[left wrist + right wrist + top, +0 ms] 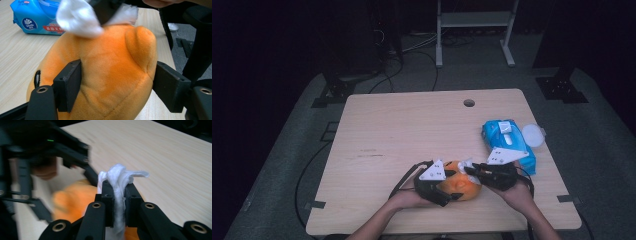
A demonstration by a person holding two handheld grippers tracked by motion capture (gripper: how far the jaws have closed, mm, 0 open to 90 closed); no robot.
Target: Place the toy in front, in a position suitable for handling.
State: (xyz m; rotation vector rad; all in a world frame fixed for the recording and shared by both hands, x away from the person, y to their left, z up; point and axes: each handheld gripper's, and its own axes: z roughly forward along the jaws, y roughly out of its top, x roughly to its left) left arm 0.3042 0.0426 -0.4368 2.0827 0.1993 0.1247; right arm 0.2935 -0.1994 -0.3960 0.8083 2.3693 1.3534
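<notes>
An orange plush toy [464, 187] lies near the table's front edge. My left gripper [451, 185] comes at it from the left and is shut on it. In the left gripper view the two black pads [68, 85] press into the sides of the plush toy [110, 67]. My right gripper [470, 169] reaches in from the right and is shut on a crumpled white wipe [466, 163], which rests on top of the toy. The right gripper view shows the wipe [119, 178] pinched between that gripper's [117, 192] jaws, with the plush toy [71, 200] blurred below.
A blue pack of wet wipes [508, 142] lies at the table's right side, a round white lid [532, 135] beside it. The wooden table [412, 130] has a cable hole [469, 103] near its far edge. A metal stand [474, 30] is on the floor behind.
</notes>
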